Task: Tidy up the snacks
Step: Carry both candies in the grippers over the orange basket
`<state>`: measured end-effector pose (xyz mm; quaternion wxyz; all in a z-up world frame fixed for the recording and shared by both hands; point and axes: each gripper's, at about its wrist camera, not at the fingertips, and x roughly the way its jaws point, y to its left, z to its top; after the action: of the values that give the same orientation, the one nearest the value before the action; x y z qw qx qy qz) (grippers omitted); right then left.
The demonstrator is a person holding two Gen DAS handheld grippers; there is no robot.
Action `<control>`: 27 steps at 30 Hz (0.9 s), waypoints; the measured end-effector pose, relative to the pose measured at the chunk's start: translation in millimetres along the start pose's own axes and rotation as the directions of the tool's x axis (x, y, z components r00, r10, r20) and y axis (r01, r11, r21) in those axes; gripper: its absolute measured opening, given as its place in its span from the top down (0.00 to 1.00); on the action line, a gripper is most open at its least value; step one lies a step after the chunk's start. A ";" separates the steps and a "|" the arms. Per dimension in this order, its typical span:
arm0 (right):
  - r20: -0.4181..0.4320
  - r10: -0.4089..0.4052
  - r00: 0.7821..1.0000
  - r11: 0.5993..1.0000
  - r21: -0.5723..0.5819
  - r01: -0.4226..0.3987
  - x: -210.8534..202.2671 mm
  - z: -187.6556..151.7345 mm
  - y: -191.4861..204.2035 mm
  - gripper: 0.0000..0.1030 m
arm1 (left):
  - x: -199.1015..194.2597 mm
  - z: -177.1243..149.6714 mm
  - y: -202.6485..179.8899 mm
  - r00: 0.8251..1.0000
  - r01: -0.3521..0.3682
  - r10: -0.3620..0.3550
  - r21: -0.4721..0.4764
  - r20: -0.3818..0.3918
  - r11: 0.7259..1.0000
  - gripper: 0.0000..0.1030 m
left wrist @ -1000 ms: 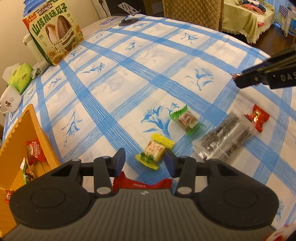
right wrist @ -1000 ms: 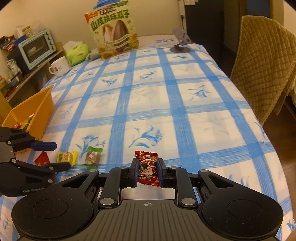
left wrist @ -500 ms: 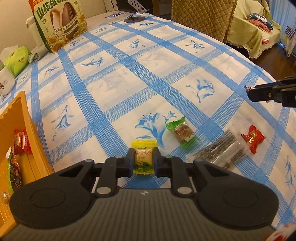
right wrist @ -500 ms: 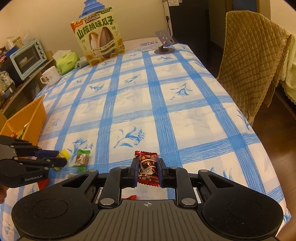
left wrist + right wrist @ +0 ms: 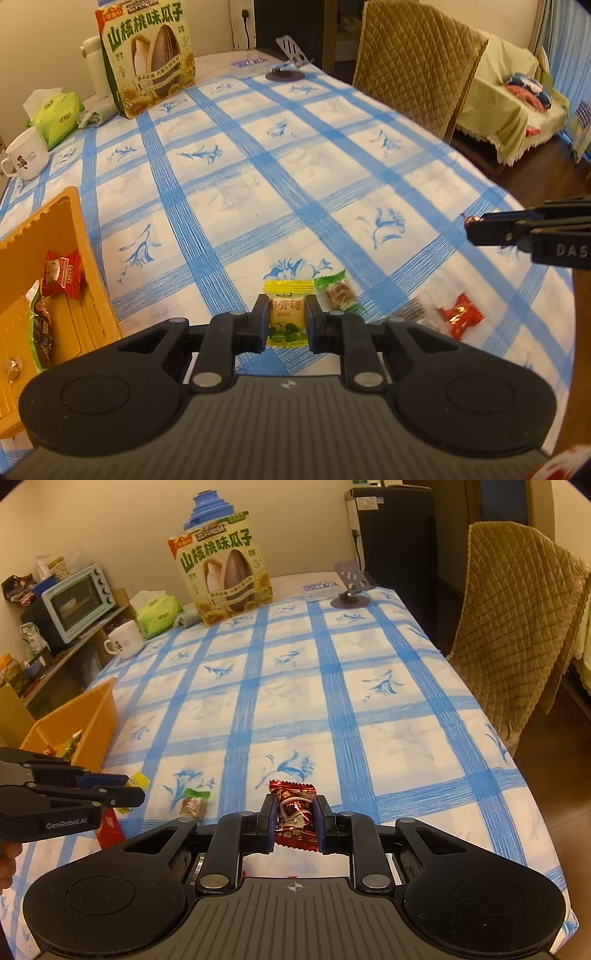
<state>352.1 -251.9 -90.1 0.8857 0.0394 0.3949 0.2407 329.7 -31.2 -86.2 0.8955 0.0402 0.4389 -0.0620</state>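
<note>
Yellow candy (image 5: pixel 286 318) pinched in left gripper (image 5: pixel 286 320), red candy (image 5: pixel 296 815) clamped in right gripper (image 5: pixel 296 821), both presumably bound for orange bin (image 5: pixel 79 236) at 9 o'clock.

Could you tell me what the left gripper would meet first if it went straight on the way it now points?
Probably the bare tablecloth just past the yellow candy that the left gripper holds; depth is uncertain.

Your grippers (image 5: pixel 287 319): matt black plastic, ribbed housing.
Your yellow candy (image 5: pixel 287 317): glossy crinkled wrapper.
Your red candy (image 5: pixel 296 814): shiny foil wrapper.
Desk cloth (image 5: pixel 332 701): matt woven fabric.
Orange bin (image 5: pixel 79 236): smooth plastic.
</note>
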 end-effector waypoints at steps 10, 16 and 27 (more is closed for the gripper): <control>0.017 0.122 0.992 0.990 -0.068 -0.120 -23.1 4.4 34.0 0.80 | -62.9 -20.2 11.2 0.998 -0.018 0.025 -0.108 0.063 0.994 0.83; 0.002 0.227 0.974 0.966 -0.130 -0.224 -35.9 1.3 70.1 0.80 | -106.1 -45.8 26.6 0.994 -0.058 0.073 -0.184 0.076 0.981 0.83; -0.089 0.372 0.924 0.897 -0.221 -0.382 -43.7 -23.2 144.5 0.80 | -171.4 -90.8 60.9 0.983 -0.129 0.162 -0.292 0.091 0.948 0.83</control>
<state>253.3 -147.4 -38.6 0.8117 0.0050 0.3684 0.4532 163.6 53.5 -5.0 0.9175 -0.0603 0.3874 0.0661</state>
